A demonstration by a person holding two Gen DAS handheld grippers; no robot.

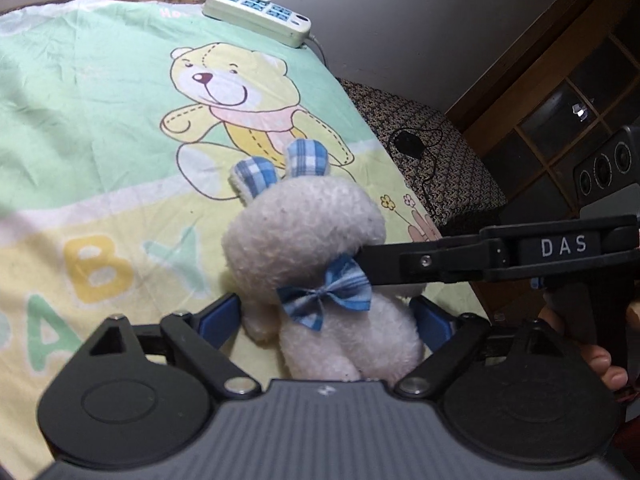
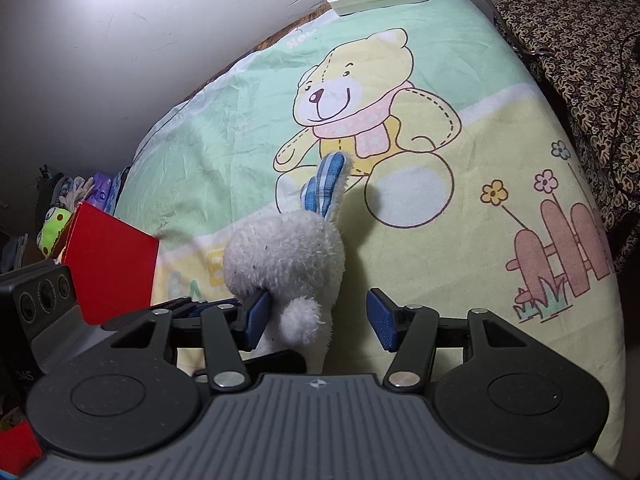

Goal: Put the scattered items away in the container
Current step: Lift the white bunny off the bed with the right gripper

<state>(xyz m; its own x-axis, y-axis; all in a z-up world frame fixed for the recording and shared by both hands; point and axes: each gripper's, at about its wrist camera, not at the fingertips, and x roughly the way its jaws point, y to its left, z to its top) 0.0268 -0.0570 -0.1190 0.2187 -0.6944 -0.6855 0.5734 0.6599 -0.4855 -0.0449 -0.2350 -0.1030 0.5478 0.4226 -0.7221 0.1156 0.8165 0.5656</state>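
While the left gripper (image 1: 324,318) has its jaws close on either side of the toy rabbit's (image 1: 304,232) body, I cannot tell if they press. The right gripper (image 2: 318,316) has open jaws, one pad at the rabbit's neck and the other clear. The rabbit is upright on the bed sheet (image 1: 100,120). A red box (image 2: 108,264) stands near, and a power strip (image 1: 256,16) lies at the far edge.

Two handheld grippers angled downward, close together

The left gripper (image 1: 326,320) has its blue pads spread apart, not pressing. The right gripper (image 2: 318,316) also stands parted, its arm crossing sideways ahead of the left; fingers (image 1: 600,364) grasp its handle.
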